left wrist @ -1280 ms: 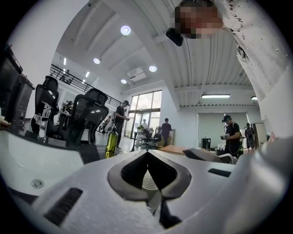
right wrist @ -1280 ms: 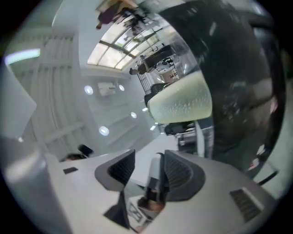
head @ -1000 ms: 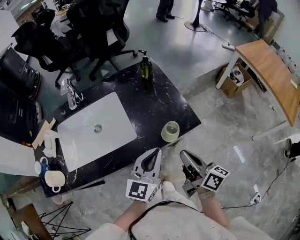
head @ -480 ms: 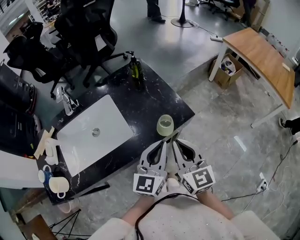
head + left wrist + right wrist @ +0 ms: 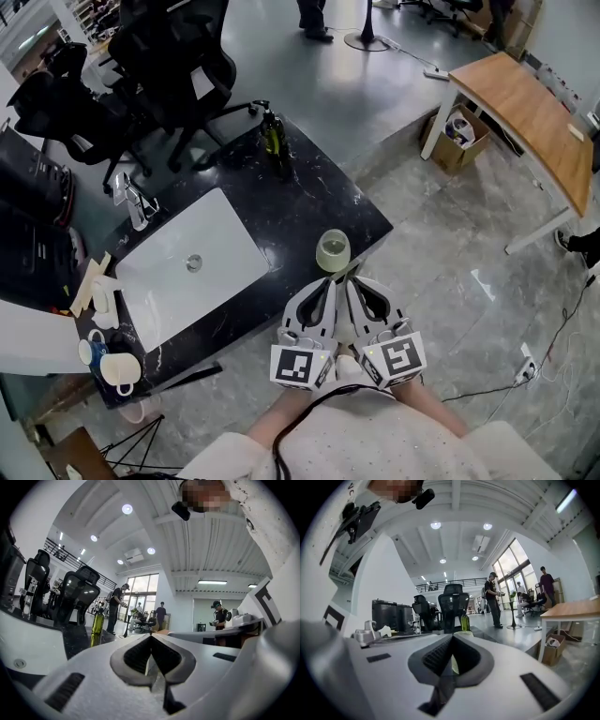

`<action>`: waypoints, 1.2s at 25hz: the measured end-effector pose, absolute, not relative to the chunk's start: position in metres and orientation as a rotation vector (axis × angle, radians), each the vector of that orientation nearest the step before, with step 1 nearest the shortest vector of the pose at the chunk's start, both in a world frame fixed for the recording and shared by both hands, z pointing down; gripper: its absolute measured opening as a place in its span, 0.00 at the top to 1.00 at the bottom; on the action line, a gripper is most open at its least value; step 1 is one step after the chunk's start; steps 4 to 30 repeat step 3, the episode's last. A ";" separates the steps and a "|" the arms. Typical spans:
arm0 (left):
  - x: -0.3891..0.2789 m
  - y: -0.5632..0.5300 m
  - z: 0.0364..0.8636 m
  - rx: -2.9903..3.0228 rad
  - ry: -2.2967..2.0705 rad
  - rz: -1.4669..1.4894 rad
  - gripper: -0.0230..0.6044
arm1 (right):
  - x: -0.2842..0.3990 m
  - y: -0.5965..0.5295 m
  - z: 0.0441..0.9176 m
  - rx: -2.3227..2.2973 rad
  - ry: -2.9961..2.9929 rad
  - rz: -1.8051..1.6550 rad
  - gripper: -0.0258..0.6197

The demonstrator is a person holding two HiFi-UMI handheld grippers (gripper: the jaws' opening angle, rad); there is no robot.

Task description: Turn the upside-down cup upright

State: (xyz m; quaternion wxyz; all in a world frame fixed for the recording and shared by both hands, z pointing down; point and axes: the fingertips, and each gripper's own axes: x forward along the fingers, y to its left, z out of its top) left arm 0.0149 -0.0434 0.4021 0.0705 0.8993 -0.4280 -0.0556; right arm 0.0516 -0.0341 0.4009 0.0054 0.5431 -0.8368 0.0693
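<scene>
The black marble worktop (image 5: 309,202) carries a white sink (image 5: 220,234). Off its near edge, the left gripper (image 5: 329,282) and right gripper (image 5: 350,280) sit side by side, each with jaws together and empty. The pale green cup (image 5: 332,251) stands near the worktop's corner, just beyond their tips.

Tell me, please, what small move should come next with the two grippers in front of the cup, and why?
Probably open the fingers of the right gripper. Both it and the left gripper are shut and empty, side by side, while the pale green cup stands untouched just ahead of them on the corner of the black counter.
</scene>
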 end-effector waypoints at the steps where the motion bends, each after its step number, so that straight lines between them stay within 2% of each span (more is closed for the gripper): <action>1: 0.015 -0.044 0.405 2.708 -1.290 -0.164 0.95 | 0.052 -0.035 0.403 1.702 -2.617 0.225 0.95; 30: 0.015 -0.045 0.409 2.710 -1.293 -0.157 0.95 | 0.053 -0.037 0.405 1.699 -2.614 0.232 0.95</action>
